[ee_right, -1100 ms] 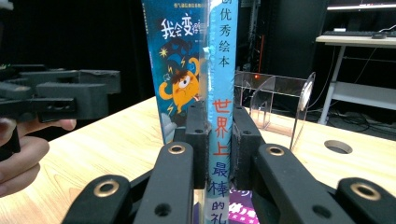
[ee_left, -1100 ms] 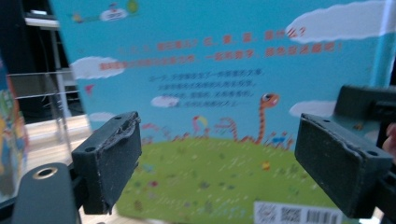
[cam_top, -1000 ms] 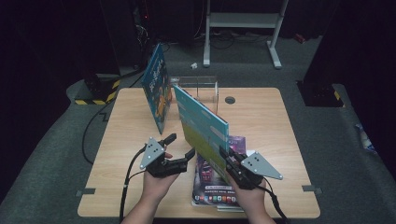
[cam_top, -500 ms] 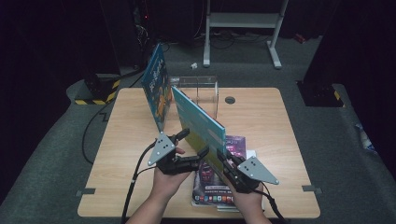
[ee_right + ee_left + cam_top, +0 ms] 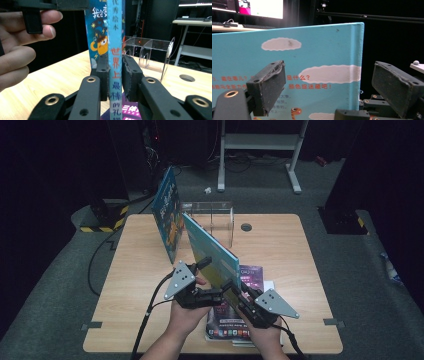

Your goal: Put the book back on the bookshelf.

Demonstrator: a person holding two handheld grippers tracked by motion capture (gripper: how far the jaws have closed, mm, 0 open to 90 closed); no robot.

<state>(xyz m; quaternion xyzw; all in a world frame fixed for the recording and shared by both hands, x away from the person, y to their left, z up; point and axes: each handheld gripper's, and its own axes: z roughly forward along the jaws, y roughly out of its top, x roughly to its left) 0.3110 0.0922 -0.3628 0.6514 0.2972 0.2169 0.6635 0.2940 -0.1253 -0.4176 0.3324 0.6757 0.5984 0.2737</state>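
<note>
Light-blue book [image 5: 212,255] stood upright over the bench [image 5: 135,285], spine clamped between the right gripper [image 5: 231,289] fingers.
The right gripper view showed the pads, just easing apart, still touching the spine; the left gripper [image 5: 329,87] view showed its fingers wide apart, the cover beyond them. Past the fingers a clear acrylic rack [image 5: 212,217] stood beside a dark-blue book [image 5: 167,217].

On the table [image 5: 140,285] before me, one book [image 5: 210,254] stands raised on edge above a flat stack of books [image 5: 250,280] at the near edge; a second upright book [image 5: 167,212] stands far left, a rack [image 5: 215,217] just right of it.
</note>
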